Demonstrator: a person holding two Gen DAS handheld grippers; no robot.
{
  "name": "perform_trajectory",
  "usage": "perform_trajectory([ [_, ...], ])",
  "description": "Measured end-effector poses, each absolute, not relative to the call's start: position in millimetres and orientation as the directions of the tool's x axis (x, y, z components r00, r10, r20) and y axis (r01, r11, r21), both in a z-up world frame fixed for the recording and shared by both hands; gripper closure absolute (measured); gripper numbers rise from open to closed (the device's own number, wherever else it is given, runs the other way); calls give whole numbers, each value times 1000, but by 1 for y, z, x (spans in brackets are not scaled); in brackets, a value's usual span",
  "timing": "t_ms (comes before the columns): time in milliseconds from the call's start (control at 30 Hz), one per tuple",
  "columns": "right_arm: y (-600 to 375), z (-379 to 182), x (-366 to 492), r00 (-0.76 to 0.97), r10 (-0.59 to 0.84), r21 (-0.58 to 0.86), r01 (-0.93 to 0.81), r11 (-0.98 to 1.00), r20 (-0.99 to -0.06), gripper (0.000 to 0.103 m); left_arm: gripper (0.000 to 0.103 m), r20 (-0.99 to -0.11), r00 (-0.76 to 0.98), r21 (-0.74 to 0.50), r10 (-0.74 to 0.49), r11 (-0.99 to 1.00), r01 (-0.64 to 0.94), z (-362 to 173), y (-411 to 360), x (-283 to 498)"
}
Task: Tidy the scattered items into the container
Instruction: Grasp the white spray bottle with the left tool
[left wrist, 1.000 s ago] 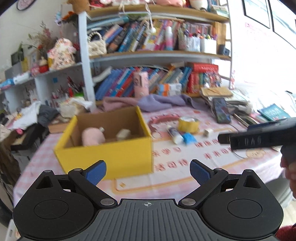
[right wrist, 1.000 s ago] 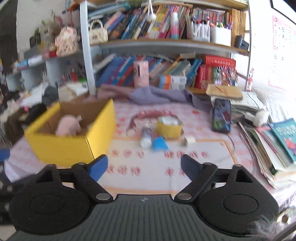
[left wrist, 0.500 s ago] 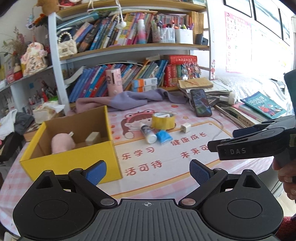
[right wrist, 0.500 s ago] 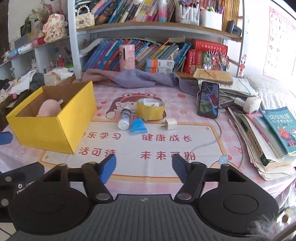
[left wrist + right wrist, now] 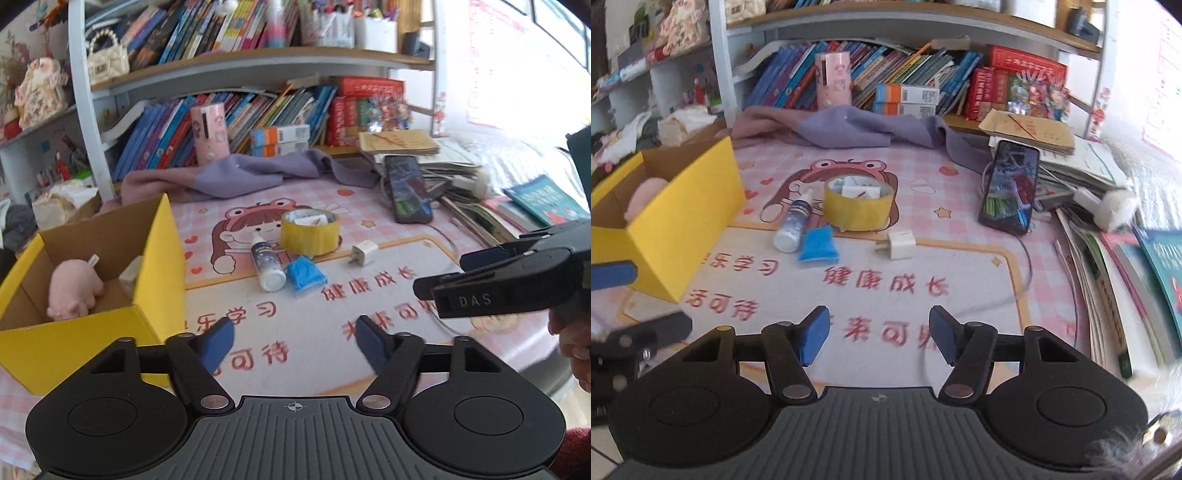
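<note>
A: Left tongs [image 5: 294, 341] — status?

B: Jaws closing, nothing between the blue pads; only printed mat [image 5: 369, 295] shows in the gap. They hang over the bench just beside the yellow box [image 5: 162, 258].

A: Right tongs [image 5: 878, 334]?

B: Also closing, gap empty, held above the mat's red lettering, short of the scattered items.

A: Box contents?

B: A pink plush pig [image 5: 75, 288] and a pale block behind it, partly hidden by the box wall.

A: Loose items on the bench?

B: Yellow tape roll [image 5: 857, 202] mid-mat with white scraps inside its ring. White spray bottle [image 5: 795, 220] lying on its side just left of the roll. Blue packet [image 5: 817, 249] touching the bottle's base. White plug adapter [image 5: 899, 244] right of the packet, apart from it. Phone [image 5: 1010, 184] propped against the book stack at right.
</note>
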State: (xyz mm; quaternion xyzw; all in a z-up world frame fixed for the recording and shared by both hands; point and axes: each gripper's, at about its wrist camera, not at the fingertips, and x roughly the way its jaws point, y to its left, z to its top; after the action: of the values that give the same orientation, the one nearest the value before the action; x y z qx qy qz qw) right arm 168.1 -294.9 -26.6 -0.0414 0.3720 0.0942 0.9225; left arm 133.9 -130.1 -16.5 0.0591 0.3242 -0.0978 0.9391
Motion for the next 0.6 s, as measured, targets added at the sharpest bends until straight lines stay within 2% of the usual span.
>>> perform_trajectory([
  [133, -305, -35, 203, 694, 168, -13, -248, 969, -700, 50, 44, -630, 771, 50, -93, 986, 160, -22, -140, 166],
  [367, -309, -50, 251, 658, 220, -9, -326, 945, -720, 51, 44, -648, 762, 53, -1, 998, 46, -29, -149, 215],
  [433, -308, -54, 262, 648, 231, -13, -348, 937, -725, 51, 49, -657, 753, 61, 19, 998, 28, -33, -151, 228],
  [600, -303, -64, 286, 632, 247, -12, -376, 926, -735, 51, 50, -675, 736, 75, 52, 997, -2, -43, -152, 262],
])
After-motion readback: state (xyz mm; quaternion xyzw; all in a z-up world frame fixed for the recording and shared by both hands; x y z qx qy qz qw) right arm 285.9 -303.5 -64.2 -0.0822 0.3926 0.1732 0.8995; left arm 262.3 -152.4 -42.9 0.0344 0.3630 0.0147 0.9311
